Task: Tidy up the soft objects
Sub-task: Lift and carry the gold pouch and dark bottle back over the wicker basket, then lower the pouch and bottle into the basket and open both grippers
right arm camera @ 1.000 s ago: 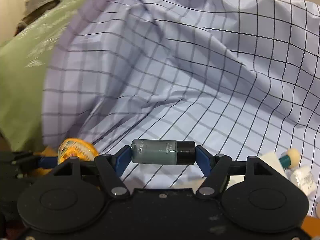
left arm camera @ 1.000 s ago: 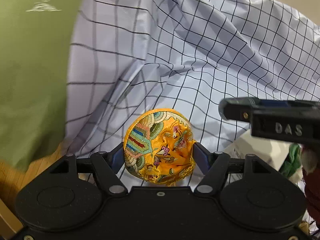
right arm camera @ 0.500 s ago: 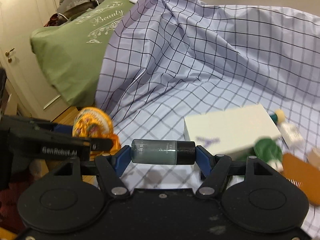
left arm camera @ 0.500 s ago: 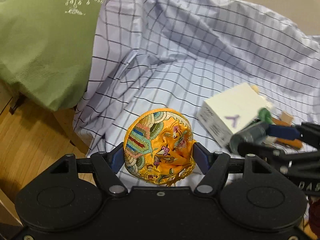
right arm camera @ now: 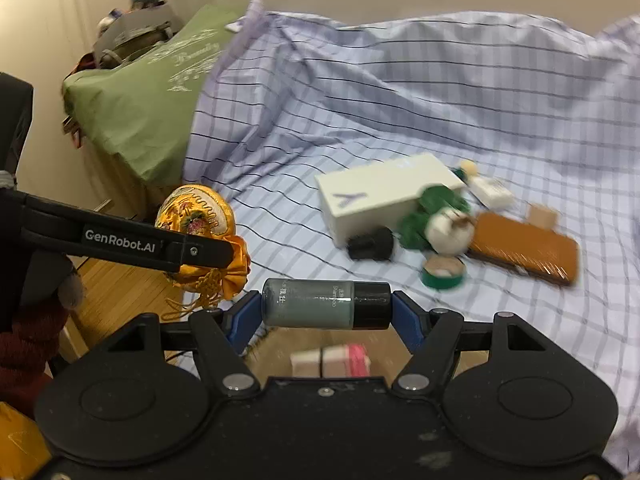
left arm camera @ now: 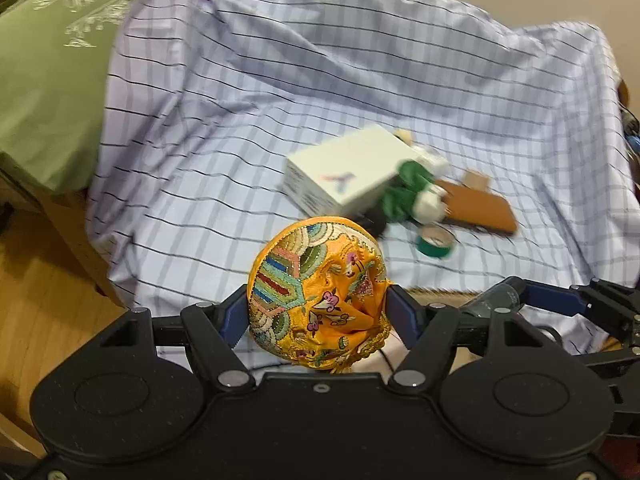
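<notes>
My left gripper (left arm camera: 318,316) is shut on an orange embroidered pouch (left arm camera: 316,292), squeezed between both blue pads above the bed's near edge. The right wrist view shows that same pouch (right arm camera: 196,212) at the left, with its tassel hanging below. My right gripper (right arm camera: 326,312) is shut on a small grey-green bottle with a black cap (right arm camera: 326,305), held crosswise. In the left wrist view the bottle (left arm camera: 494,300) and the right gripper appear low at the right. A green and white plush toy (right arm camera: 438,220) lies on the checked sheet (right arm camera: 440,92) beside a white box (right arm camera: 384,196).
A brown flat case (right arm camera: 524,250), a green tape roll (right arm camera: 443,274), a black object (right arm camera: 370,244) and a small white bottle (right arm camera: 490,190) lie around the box. A green pillow (right arm camera: 148,92) sits at the bed's left end. Wooden floor (left arm camera: 36,280) lies left of the bed.
Both grippers have drawn back from the bed, each keeping its object. The box, plush toy, case and tape roll have come into view and now lie farther off.
</notes>
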`<state>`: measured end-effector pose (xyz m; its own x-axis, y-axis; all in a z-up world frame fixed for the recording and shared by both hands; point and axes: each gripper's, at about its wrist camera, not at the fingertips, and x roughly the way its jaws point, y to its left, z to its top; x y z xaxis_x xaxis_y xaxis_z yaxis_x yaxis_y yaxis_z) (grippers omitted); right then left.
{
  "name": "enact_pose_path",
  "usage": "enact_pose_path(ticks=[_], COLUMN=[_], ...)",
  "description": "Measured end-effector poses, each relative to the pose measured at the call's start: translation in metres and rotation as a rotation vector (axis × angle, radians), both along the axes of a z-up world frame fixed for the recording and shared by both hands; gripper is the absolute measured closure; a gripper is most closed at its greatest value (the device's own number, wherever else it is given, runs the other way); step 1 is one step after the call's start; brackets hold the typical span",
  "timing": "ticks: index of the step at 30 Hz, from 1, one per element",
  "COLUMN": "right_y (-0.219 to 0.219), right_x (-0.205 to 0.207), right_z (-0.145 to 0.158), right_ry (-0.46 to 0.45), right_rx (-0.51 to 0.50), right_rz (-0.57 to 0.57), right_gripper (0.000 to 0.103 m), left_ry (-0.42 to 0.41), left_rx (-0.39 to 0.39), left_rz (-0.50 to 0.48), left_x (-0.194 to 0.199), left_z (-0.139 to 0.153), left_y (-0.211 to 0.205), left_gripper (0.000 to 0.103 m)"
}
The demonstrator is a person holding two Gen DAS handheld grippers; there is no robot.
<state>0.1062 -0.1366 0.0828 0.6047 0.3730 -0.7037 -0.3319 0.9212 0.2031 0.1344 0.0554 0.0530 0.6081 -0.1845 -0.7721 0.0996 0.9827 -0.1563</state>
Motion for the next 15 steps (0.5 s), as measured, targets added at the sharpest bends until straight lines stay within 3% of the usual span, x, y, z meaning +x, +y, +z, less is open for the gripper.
enact_pose_path(ticks=[15], right_y=[-0.06], right_x=[-0.054], right_z=[-0.007], right_ry=[0.004], right_rx=[0.046], right_rz=[-0.32], right_gripper=[0.034], left_ry=[0.065], left_rx=[-0.036], left_rz=[-0.099], left_x=[-0.045], left_z=[-0.025], left_y=[-0.056], left_gripper=[0.037])
